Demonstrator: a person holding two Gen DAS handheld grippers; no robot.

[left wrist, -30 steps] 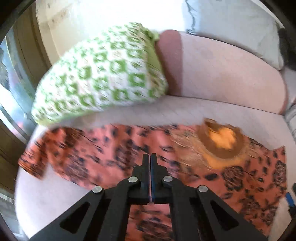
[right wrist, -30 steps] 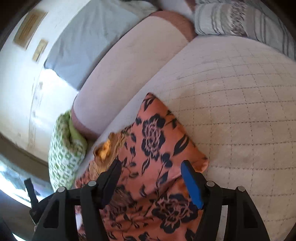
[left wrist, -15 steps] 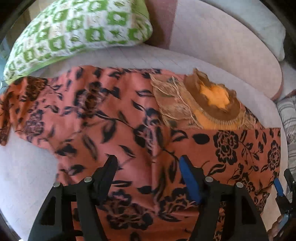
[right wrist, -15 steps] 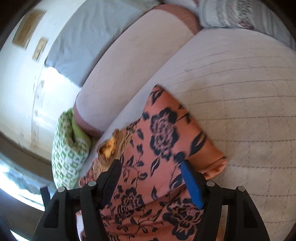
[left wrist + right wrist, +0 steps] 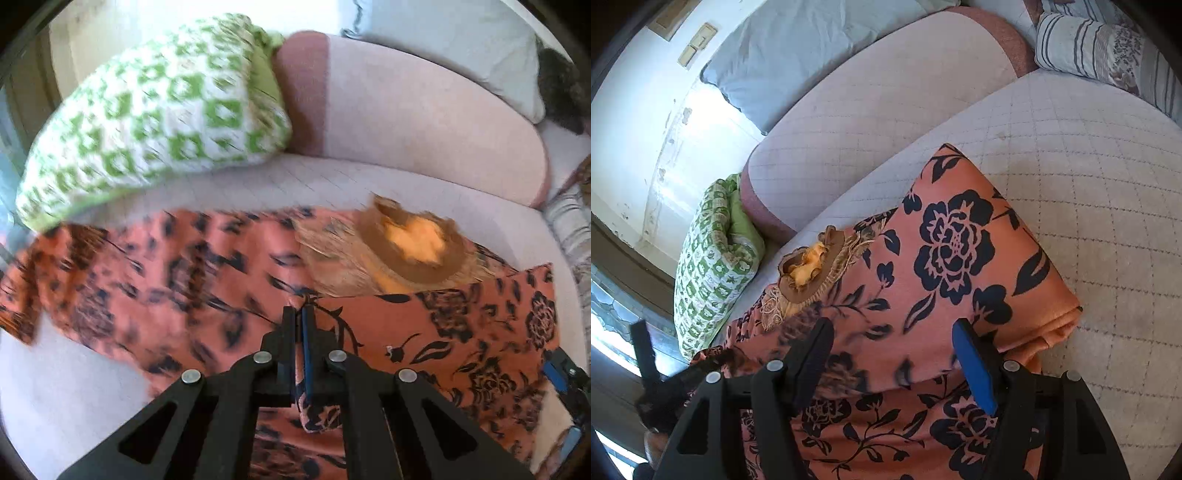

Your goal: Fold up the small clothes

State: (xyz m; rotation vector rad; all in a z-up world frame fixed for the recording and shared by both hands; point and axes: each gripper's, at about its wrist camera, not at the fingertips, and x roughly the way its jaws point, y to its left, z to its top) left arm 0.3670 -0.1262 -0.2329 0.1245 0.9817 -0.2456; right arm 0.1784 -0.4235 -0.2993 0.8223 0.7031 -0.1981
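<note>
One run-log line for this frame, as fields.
left tongs: shut on orange floral garment | right tongs: open above garment | surface: quilted sofa seat

Home living room, quilted sofa (image 5: 1071, 155), green cushion (image 5: 155, 110)

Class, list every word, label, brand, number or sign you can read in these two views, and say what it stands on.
None: no readable text shows in either view.
The orange floral garment carries only a flower print.
The green-and-white cushion has a pattern, no letters.
The wall plates look blank.
</note>
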